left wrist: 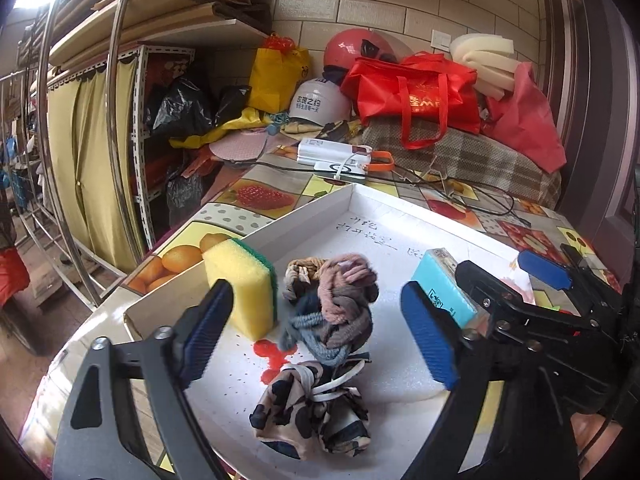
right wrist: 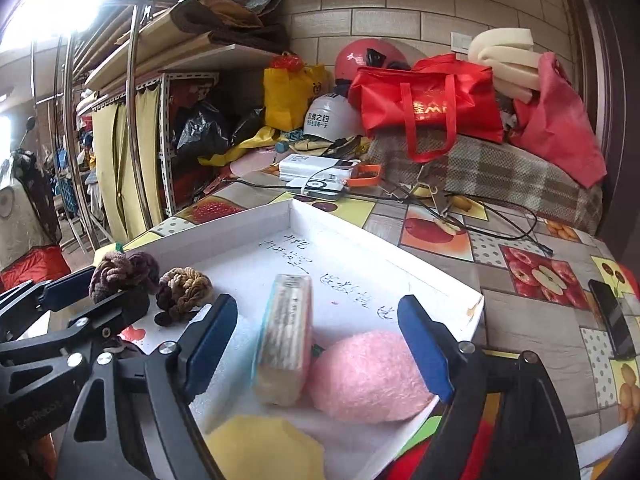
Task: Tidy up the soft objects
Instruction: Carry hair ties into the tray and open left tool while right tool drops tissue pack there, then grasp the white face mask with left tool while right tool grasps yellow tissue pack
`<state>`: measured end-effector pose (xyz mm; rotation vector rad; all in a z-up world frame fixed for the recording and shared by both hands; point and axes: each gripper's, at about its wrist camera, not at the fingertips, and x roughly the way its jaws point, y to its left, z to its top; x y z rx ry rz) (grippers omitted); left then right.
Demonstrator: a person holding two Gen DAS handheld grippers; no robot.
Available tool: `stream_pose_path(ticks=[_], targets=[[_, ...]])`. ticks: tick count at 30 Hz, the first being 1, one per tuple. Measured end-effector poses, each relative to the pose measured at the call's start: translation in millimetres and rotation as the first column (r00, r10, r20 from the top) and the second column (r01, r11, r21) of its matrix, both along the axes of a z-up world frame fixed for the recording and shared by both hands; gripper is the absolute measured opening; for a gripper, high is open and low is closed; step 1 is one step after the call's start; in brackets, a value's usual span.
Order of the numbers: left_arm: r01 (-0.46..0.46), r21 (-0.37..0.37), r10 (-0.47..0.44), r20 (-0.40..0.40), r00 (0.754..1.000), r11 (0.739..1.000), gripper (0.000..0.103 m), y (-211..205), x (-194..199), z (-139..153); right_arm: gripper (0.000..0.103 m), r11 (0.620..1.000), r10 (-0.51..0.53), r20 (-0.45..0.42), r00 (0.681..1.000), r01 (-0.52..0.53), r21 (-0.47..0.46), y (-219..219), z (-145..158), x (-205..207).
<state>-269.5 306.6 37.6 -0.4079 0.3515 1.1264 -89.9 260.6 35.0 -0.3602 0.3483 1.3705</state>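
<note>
The table (right wrist: 532, 316), covered in a fruit-print cloth, carries a shallow white tray (left wrist: 304, 216) that holds all the soft objects. Largest within it is the pink fluffy ball (right wrist: 366, 376) at the near right, touching an upright tissue pack (right wrist: 286, 344); both sit between the wide-open fingers of the right claw (right wrist: 320, 348), which grips nothing. The yellow sponge (left wrist: 240, 284) stands on edge by the tray's left wall. The left claw (left wrist: 316, 328), also spread open and empty, hovers over a pile of knitted hair ties (left wrist: 336, 300), with a spotted scrunchie (left wrist: 308, 408) just in front. All items look light, compressible and unbreakable; the ball would likely take a squeeze across its middle, and the ties may snag together if lifted as one. The tissue pack crowds the ball, and the two claws work close beside each other. Cables (right wrist: 500, 232) and a phone (right wrist: 612, 320) lie outside the tray, well apart.
</note>
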Motion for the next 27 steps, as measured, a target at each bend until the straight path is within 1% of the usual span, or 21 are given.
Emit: stream_pose_path(ticks=[3,4,10,12,15,16,22,24,26,27], targets=[[-0.023,0.013,0.022,0.011,1.000,1.000,0.103,-1,-4,1,0.094,1.000,-0.018,-0.012,1.000,0.018,0.022,-4,2,3],[-0.023,0.018,0.023,0.013,1.000,1.000,0.103,-2,-4,2,0.096,0.999,-0.020,-0.012,1.000,0.020,0.029,-4,2,4],[-0.061,0.087,0.059,0.018,0.998,0.994,0.103,-14,-8,6,0.096,0.997,-0.028,0.012,1.000,0.027,0.071,-9,5,2],[-0.067,0.112,0.063,0.031,0.997,0.991,0.103,-18,-10,8,0.097,0.994,-0.037,0.028,0.999,0.034,0.102,-15,7,-1],[-0.078,0.164,0.070,0.055,0.996,0.983,0.103,-28,-13,11,0.097,0.983,-0.081,0.073,0.994,0.068,0.170,-28,11,-8],[-0.081,0.179,0.071,0.064,0.995,0.981,0.103,-31,-15,12,0.097,0.982,-0.088,0.080,0.993,0.073,0.175,-31,11,-9],[-0.071,0.189,0.052,0.107,0.993,0.979,0.103,-54,-26,12,0.097,0.978,-0.078,0.099,0.992,0.056,0.202,-65,12,-16],[-0.058,0.178,0.039,0.107,0.993,0.982,0.103,-60,-25,12,0.097,0.978,-0.064,0.098,0.993,0.043,0.205,-80,12,-16],[-0.046,0.174,0.031,0.088,0.996,0.984,0.103,-67,-20,12,0.097,0.975,-0.047,0.092,0.995,0.026,0.221,-98,12,-14],[-0.026,0.179,0.011,0.084,0.996,0.984,0.103,-71,-17,13,0.097,0.974,-0.045,0.093,0.995,0.023,0.223,-107,11,-12]])
